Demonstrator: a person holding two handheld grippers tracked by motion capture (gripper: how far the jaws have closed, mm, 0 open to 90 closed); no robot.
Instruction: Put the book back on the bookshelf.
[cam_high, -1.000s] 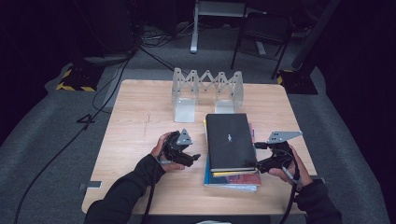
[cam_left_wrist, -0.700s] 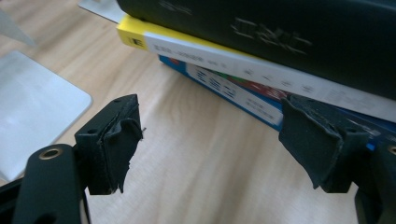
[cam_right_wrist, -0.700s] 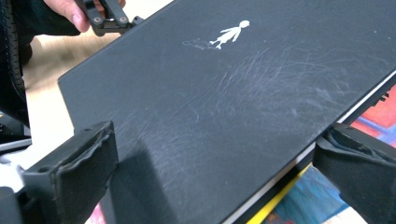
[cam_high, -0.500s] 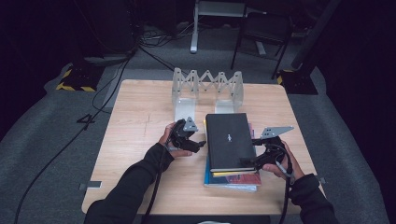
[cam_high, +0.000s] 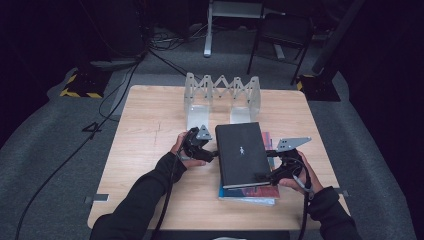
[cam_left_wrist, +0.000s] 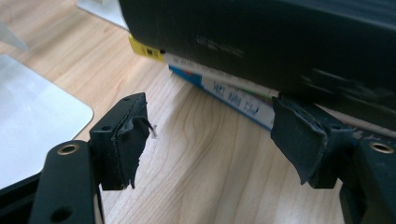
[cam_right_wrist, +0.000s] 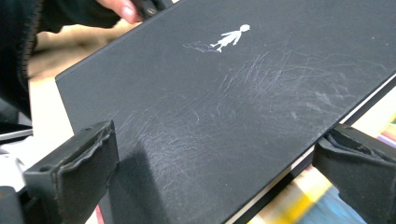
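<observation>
A wooden table (cam_high: 150, 150) fills the middle of the high view; a stack of books (cam_high: 247, 192) lies at its lower centre-right, topped by a black book (cam_high: 242, 152) whose cover bears a small white figure of a person (cam_high: 241, 149); no title can be read on that cover. Behind the stack, toward the upper centre of the frame, a clear folding rack (cam_high: 222, 95) stands on the table.

The left gripper (cam_high: 207, 152) sits just beside the black book's left edge, held by the left hand (cam_high: 182, 152); in the left gripper view its jaws stand wide apart with nothing between them, one pad (cam_left_wrist: 126, 135) at lower left over bare wood, the other at right close under the stack's edge. In that view the book beneath the black one shows a yellow label (cam_left_wrist: 144, 49) and a blue-and-white spine (cam_left_wrist: 233, 93) with printed characters too blurred to read.

The right gripper (cam_high: 267, 177) is at the black book's lower right corner, held by the right hand (cam_high: 295, 175), its grey plate (cam_high: 292, 143) above it; in the right gripper view its jaws are spread apart, the scratched black cover (cam_right_wrist: 233, 116) lying between them, one jaw at lower left and one at lower right; whether they touch the book I cannot tell. The white figure (cam_right_wrist: 229, 37) shows at upper centre there, with coloured covers (cam_right_wrist: 299, 200) blurred at lower right.
</observation>
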